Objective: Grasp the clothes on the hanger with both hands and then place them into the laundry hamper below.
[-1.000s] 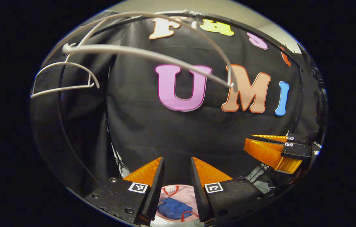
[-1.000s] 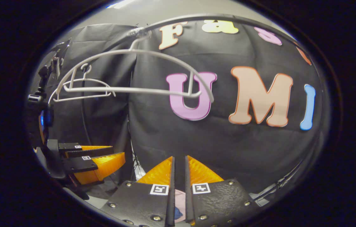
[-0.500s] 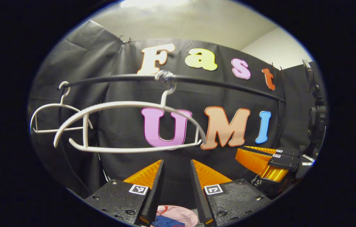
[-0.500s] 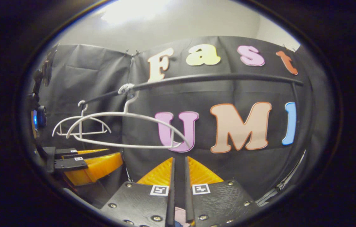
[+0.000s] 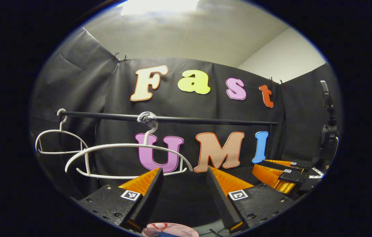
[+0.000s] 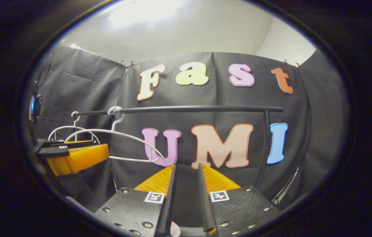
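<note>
Both grippers have drawn back and risen from the black horizontal rail (image 5: 172,119). The white plastic hanger (image 5: 129,159) under it hangs bare; the clothes (image 5: 169,230) lie below in the pink hamper. Left gripper (image 5: 183,184) fingers stand wider apart than before, right gripper (image 6: 186,179) fingers slightly apart, both empty. The task looks done.

A black rail (image 5: 186,120) runs level across mid-frame; two bare white hangers (image 5: 126,158) hang from its left half, one at the end.
</note>
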Tool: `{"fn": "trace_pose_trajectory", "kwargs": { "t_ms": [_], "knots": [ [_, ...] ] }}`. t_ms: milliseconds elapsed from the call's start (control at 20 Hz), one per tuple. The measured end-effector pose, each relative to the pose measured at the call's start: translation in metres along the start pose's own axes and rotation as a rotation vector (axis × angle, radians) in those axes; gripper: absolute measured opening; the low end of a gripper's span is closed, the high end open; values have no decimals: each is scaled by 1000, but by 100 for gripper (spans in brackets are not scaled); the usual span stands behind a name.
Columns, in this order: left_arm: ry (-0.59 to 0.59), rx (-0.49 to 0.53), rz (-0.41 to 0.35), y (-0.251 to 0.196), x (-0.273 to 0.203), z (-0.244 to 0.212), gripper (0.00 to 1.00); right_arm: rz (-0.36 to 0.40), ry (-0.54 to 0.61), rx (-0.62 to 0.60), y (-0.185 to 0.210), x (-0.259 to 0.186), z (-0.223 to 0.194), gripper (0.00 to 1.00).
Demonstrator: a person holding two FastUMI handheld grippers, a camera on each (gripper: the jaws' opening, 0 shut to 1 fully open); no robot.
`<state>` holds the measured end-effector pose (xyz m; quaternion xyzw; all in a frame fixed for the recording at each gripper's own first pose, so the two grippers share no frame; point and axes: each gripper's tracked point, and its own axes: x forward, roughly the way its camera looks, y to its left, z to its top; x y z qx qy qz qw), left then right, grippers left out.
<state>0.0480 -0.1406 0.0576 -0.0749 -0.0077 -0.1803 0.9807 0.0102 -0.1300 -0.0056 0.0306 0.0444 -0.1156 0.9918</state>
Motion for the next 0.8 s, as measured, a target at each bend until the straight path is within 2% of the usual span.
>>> {"fn": "trace_pose_trajectory", "kwargs": {
  "t_ms": [50, 100, 200, 300, 350, 400, 450, 650, 700, 800],
  "knots": [
    [-2, -6, -1, -5, -1, 1, 91, 1, -9, -4, -4, -6, 5, 36],
    [-4, -10, -2, -11, -2, 1, 95, -2, -16, -7, -9, -10, 9, 46],
    [-7, -7, -2, -22, -4, 4, 95, -1, -25, -11, -18, -15, 13, 68],
    [-14, 6, 4, -30, -5, 7, 96, 3, -38, -14, -27, -21, 18, 80],
    [-20, 12, 9, -32, -4, 6, 96, 6, -46, -21, -31, -24, 21, 82],
    [-22, 15, 15, -38, -4, 6, 96, 7, -50, -27, -36, -25, 22, 87],
    [-22, 18, 21, -45, -5, 5, 96, 12, -51, -30, -40, -27, 22, 84],
    [-33, 21, 64, -64, 1, -5, 96, 33, -52, -35, -59, -32, 15, 84],
    [-36, 23, 70, -70, 4, -11, 94, 31, -54, -38, -66, -31, 12, 84],
    [-14, 25, 68, -85, 12, -30, 95, 18, -53, -45, -82, -35, 2, 84]
  ]
}}
